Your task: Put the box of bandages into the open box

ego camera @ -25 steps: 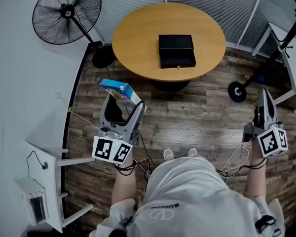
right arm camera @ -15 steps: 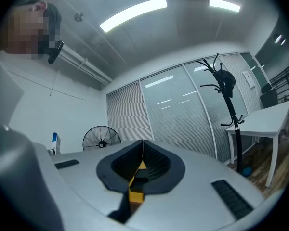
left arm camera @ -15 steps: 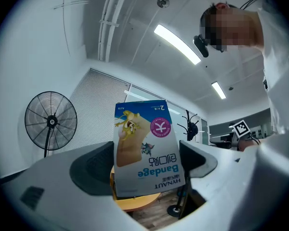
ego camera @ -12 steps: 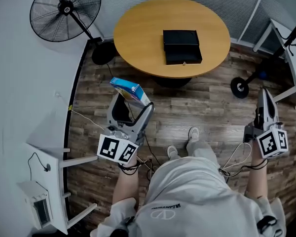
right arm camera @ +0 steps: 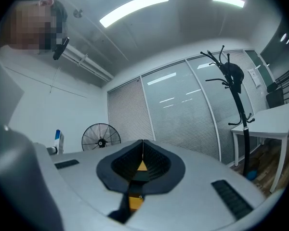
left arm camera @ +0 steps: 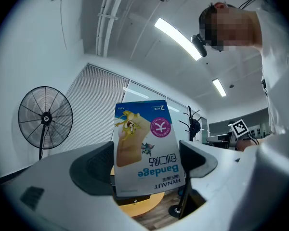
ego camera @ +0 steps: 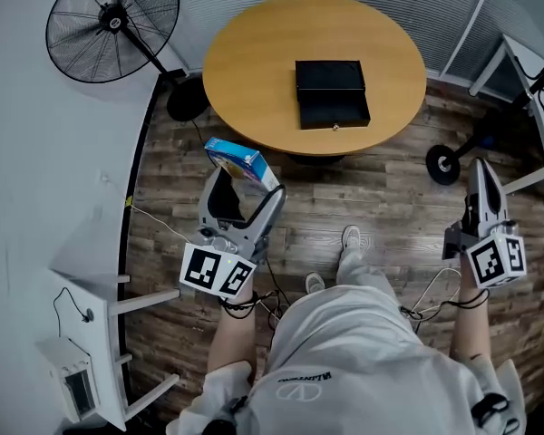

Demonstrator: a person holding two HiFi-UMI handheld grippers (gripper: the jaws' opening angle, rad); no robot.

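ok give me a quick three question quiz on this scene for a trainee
1. True or false: the right gripper is shut and holds nothing.
2. Where does the black box sit? A: on the round table. B: on the wooden floor. C: on the white desk.
3. Fill in: the left gripper is shut on the ____.

Key:
1. True; its jaws meet with nothing between them.
2. A.
3. bandage box, held in the air short of the table.
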